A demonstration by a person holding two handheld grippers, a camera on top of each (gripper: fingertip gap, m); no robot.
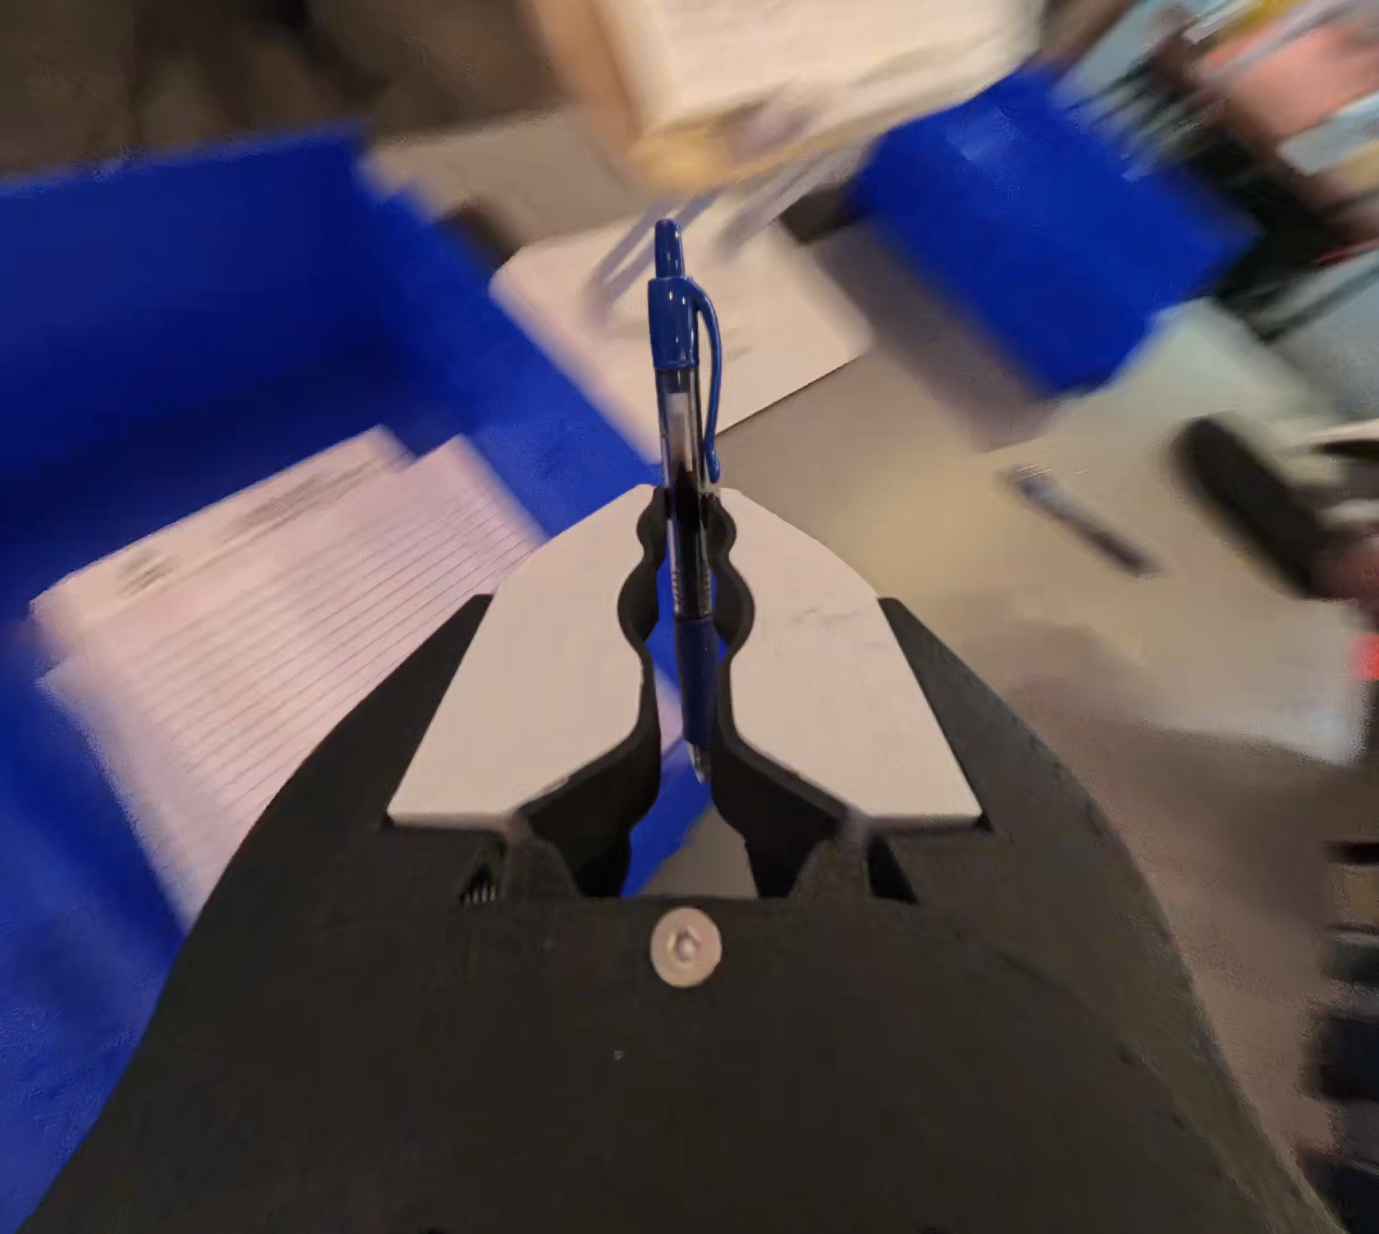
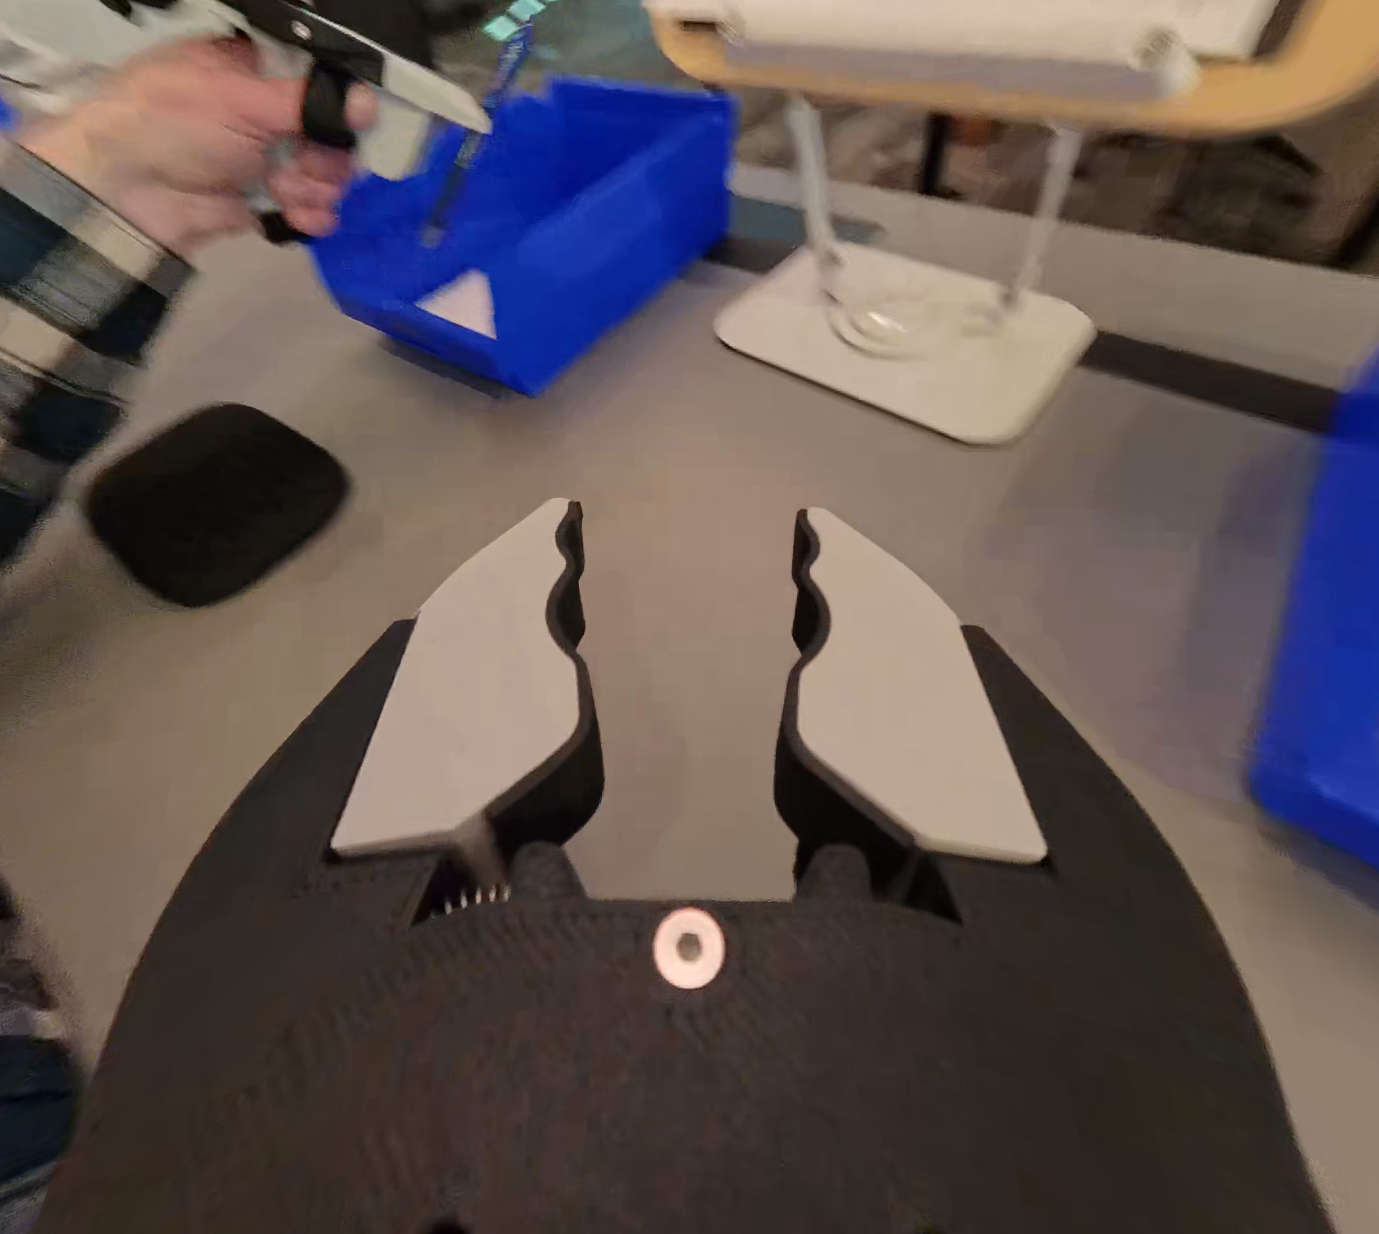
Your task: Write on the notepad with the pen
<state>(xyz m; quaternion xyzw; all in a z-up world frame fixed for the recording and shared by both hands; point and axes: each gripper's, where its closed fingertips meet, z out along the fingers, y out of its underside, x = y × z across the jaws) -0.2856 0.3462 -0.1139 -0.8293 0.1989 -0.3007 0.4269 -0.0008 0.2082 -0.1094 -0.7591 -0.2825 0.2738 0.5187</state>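
My left gripper (image 1: 686, 489) is shut on a blue click pen (image 1: 675, 332). The pen stands along the fingers with its clip end away from me and its tip toward the camera. A lined notepad (image 1: 283, 601) lies in a blue bin (image 1: 186, 317) to the lower left of the pen. In the right wrist view the left gripper (image 2: 477, 120), held by a hand, carries the pen (image 2: 511, 71) above that bin (image 2: 597, 243), where a white corner of the notepad (image 2: 459, 303) shows. My right gripper (image 2: 686, 511) is open and empty over the grey table (image 2: 671, 437).
A document stand with a white base (image 2: 933, 340) is at the back. A second blue bin (image 2: 1328, 638) is at the right. A black pad (image 2: 216, 504) lies left of the right gripper. Another pen (image 1: 1082, 526) lies on the table. Both views are motion-blurred. My right fingertips sit around 35 cm from my left ones.
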